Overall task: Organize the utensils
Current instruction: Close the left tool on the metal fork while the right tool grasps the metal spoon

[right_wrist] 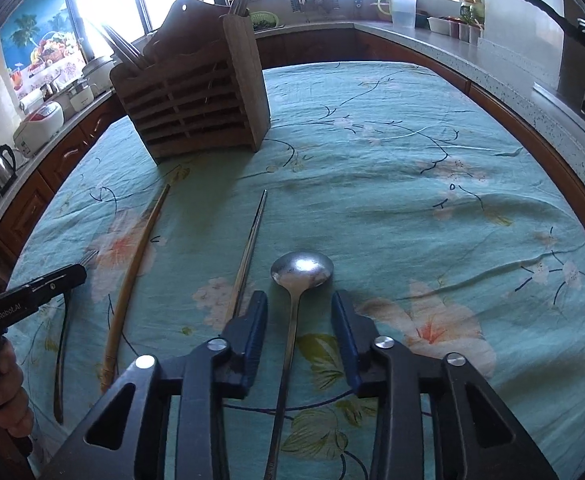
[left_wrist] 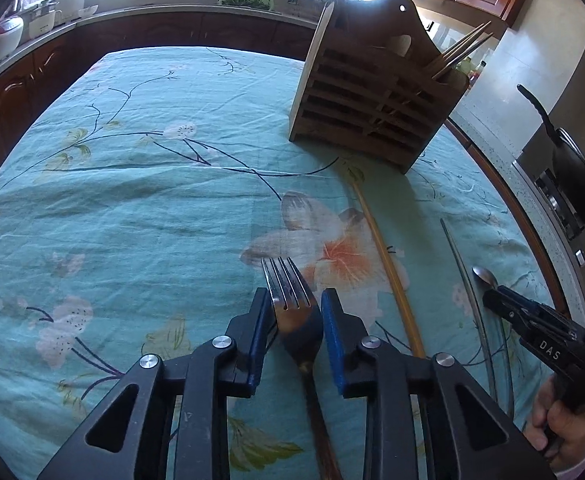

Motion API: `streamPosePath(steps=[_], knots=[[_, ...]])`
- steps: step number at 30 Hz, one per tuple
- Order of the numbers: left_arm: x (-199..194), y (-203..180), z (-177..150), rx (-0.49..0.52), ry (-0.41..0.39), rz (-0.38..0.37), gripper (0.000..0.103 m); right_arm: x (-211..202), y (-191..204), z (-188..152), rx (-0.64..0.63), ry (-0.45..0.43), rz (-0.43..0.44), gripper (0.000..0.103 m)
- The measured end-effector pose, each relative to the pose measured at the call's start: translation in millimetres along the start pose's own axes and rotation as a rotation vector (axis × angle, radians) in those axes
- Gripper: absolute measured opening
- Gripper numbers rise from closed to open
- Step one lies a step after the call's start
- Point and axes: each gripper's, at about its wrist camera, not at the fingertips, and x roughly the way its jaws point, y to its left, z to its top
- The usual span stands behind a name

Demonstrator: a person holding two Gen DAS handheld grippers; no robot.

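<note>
A metal fork (left_wrist: 292,304) with a dark handle lies on the teal cloth between the fingers of my left gripper (left_wrist: 296,304), which is open around its neck. A metal spoon (right_wrist: 301,270) lies between the fingers of my right gripper (right_wrist: 299,308), also open, pads apart from the handle. A wooden chopstick (left_wrist: 388,268) (right_wrist: 136,276) and a metal chopstick (right_wrist: 250,248) (left_wrist: 468,292) lie between the two. A slatted wooden utensil holder (left_wrist: 368,96) (right_wrist: 196,108) stands at the far side with chopsticks in it. The left gripper shows in the right wrist view (right_wrist: 64,276), the right gripper in the left wrist view (left_wrist: 492,300).
The table wears a teal floral cloth (left_wrist: 152,200) (right_wrist: 412,184). Kitchen counters ring the table, with rice cookers (right_wrist: 40,126), a kettle (right_wrist: 0,166) and a black wok (left_wrist: 580,184) on the stove at the right.
</note>
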Motion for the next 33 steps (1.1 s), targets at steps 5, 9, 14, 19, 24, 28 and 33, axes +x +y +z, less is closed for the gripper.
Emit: streamPosePath(steps=[5,9,14,19,24,28,33], knots=[[-3,4,-1,-0.015,0.006,-0.036,0.022,-1,-3,1,0.012,0.010,0.041,0.004],[-14,7,-1,-0.034,-0.008,-0.070,0.021,-9,-8,1,0.053,-0.005,0.097,0.004],[-37,7,2,-0.037,-0.049,-0.105,0.021,-32,-11,8,0.087,-0.056,0.157,0.004],[-65,6,6,-0.034,-0.106,-0.142,0.020,-61,-14,19,0.118,-0.127,0.202,0.004],[-92,10,6,-0.041,-0.163,-0.186,0.019,-85,-16,29,0.131,-0.193,0.223,0.003],[-108,16,5,-0.049,-0.195,-0.206,0.002,-99,-17,36,0.138,-0.235,0.241,0.002],[-116,20,6,-0.065,-0.212,-0.218,0.001,-108,-14,43,0.131,-0.270,0.248,0.002]])
